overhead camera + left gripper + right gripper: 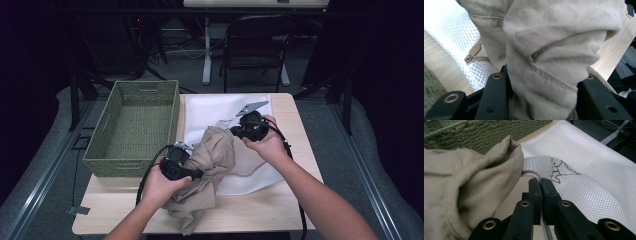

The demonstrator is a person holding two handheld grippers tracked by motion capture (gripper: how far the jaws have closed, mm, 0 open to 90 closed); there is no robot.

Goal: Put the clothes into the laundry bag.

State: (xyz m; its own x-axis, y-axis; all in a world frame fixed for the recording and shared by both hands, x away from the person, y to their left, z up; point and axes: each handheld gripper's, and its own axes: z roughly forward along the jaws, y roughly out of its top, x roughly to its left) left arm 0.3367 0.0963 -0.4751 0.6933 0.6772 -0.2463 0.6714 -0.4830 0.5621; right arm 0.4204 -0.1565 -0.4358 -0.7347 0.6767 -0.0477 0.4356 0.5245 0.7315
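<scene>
The beige garment (207,167) is lying bunched near the front of the table (250,212), half draped over the white mesh laundry bag (215,110), and the work looks to be getting it into that bag. It is looking soft, limp and light, a crumpled cloth that is going to sag and spill from wherever it is not held, so a thick gathered fold is the sensible place to take it. The left gripper (181,165) is doing just that: seen from its own view, its jaws are standing partly apart and clamping a fat roll of seamed cloth (544,72). The right gripper (248,127) is pinching its jaws tight together on the corded edge of the bag (534,173), seemingly holding the mouth up. The mesh is equally floppy and is likely slipping shut unless kept taut.

A green woven basket (135,125) is sitting just to the left of the garment, close enough that trailing cloth could be catching its rim. Beyond the table a black chair (255,47) and desk legs are standing well apart from the work. The grippers' cables are trailing beside the forearms.
</scene>
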